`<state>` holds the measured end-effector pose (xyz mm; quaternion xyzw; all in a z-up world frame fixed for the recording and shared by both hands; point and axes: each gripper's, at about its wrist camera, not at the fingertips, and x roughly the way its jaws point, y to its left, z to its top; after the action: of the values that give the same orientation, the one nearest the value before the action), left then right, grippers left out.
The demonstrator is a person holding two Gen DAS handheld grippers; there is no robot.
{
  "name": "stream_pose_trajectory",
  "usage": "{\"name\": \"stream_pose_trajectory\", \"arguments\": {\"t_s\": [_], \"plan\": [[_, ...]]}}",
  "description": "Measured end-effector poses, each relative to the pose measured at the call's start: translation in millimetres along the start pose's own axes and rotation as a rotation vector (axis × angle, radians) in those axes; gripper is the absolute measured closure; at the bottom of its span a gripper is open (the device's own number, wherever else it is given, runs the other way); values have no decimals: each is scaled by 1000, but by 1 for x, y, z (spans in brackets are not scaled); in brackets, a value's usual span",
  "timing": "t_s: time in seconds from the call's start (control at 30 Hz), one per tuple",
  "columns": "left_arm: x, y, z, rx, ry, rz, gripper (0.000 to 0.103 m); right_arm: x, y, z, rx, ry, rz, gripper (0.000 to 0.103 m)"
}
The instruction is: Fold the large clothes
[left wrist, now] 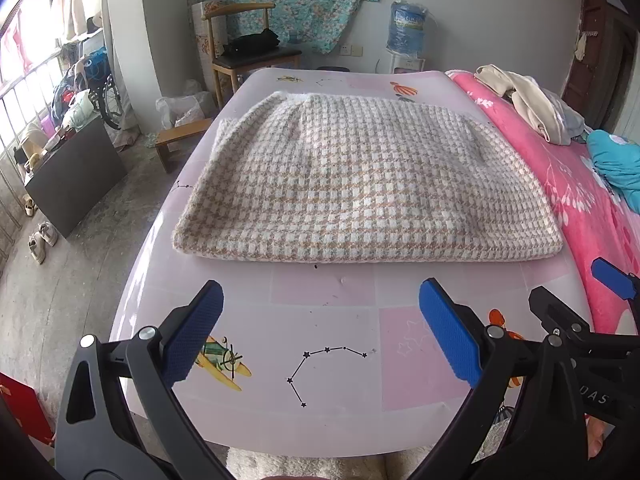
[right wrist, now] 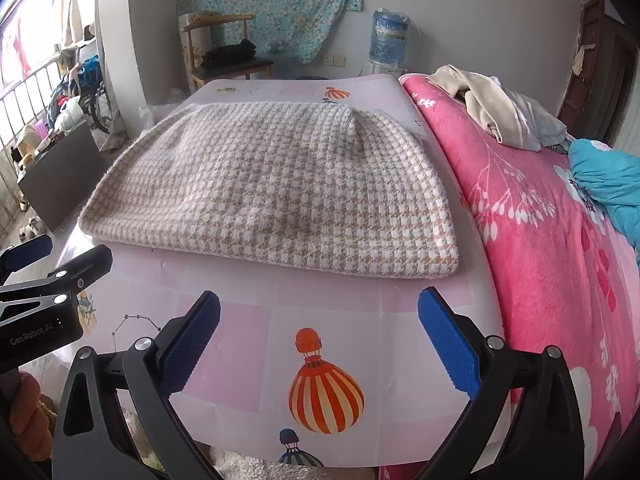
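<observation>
A beige and white houndstooth knit garment (left wrist: 360, 176) lies folded into a flat rectangle on the pale pink board (left wrist: 320, 420); it also shows in the right wrist view (right wrist: 280, 184). My left gripper (left wrist: 320, 300) is open and empty, held a short way back from the garment's near edge. My right gripper (right wrist: 319, 304) is open and empty too, near the garment's near right corner. The right gripper's fingers (left wrist: 612, 276) show at the right edge of the left wrist view. The left gripper's fingers (right wrist: 84, 264) show at the left edge of the right wrist view.
A pink flowered blanket (right wrist: 540, 220) covers the bed to the right, with a pile of cream clothes (right wrist: 492, 108) and a teal cloth (right wrist: 608, 184) on it. A wooden chair (left wrist: 248, 52), a water jug (left wrist: 408, 28) and a dark cabinet (left wrist: 76, 176) stand beyond and left.
</observation>
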<state>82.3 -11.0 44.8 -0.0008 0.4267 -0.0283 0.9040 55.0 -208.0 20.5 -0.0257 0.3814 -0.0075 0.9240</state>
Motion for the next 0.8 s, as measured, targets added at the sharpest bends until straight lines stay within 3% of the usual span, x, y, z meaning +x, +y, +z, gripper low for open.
{"name": "stream_pose_trajectory", "arguments": {"t_s": [0.8], "plan": [[0,-2,-1,2,10,-12,8,3,1,-2,-4,21,-4,6]]}}
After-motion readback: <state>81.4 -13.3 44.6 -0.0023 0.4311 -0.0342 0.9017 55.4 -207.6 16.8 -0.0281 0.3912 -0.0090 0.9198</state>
